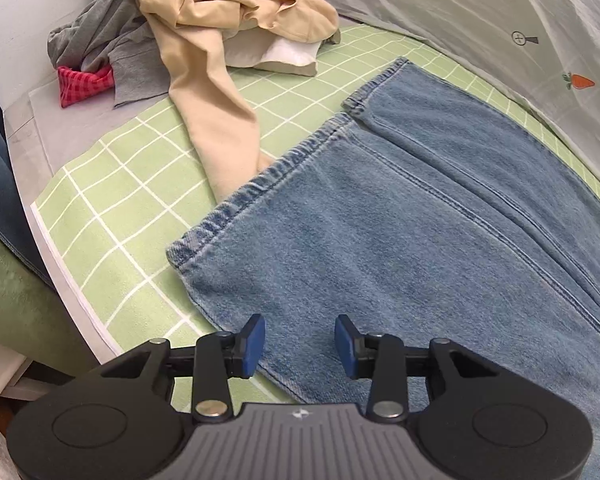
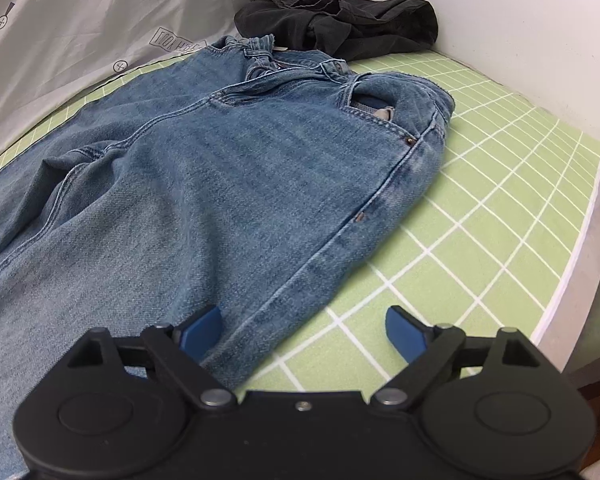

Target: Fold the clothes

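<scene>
Blue jeans [image 1: 400,220] lie flat on a green checked mat [image 1: 112,216]. The left wrist view shows their leg hems, the right wrist view their waist and pockets [image 2: 236,168]. My left gripper [image 1: 300,346] hovers over the near edge of a leg, its blue pads apart with only flat denim below them. My right gripper [image 2: 304,334] stands wide open over the jeans' side seam: one pad over denim, the other over the mat. Nothing is pinched in either.
A beige garment [image 1: 220,20], a grey one [image 1: 96,44] and a red checked cloth [image 1: 82,84] are piled at the mat's far left. A black garment [image 2: 340,16] lies beyond the waistband. A grey printed sheet [image 2: 80,28] borders the mat; a white wall [image 2: 520,20] stands behind.
</scene>
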`<state>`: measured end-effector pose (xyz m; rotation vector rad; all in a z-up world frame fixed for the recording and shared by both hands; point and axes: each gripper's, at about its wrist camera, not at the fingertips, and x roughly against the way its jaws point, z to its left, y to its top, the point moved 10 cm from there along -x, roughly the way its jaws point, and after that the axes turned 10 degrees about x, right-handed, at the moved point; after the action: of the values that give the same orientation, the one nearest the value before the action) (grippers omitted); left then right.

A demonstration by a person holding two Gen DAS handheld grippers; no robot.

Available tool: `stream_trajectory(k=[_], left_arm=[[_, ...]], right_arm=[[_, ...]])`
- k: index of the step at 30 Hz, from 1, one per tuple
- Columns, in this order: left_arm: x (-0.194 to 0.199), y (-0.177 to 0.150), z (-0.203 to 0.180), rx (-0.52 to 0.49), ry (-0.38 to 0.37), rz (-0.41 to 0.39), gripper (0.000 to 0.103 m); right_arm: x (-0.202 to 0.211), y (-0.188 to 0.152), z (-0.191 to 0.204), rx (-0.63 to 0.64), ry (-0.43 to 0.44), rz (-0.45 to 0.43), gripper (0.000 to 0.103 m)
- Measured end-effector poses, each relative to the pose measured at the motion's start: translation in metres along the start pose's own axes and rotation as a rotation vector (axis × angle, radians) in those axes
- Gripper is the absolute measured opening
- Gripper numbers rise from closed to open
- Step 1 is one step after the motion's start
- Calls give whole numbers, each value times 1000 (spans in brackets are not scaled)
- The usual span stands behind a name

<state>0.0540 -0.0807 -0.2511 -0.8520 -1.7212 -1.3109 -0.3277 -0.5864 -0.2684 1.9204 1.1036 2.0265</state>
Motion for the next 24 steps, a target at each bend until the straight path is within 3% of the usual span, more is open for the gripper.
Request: stream_trajectory(k=[3,11,21,24], left_arm=[[-7,4,4,5,-7,14,44],[-16,9,-7,-29,-2,-1,67],[-18,9,-10,-32,35,-6,69],[-17,10,-9,-14,42,-16,64]], right_arm=[[-1,-4,-1,-14,-16,-7,102],[-3,-2,0,10,-6,-33,103],[-12,14,5,64,35,-56,103],[-17,23,8,58,40,-43,102]])
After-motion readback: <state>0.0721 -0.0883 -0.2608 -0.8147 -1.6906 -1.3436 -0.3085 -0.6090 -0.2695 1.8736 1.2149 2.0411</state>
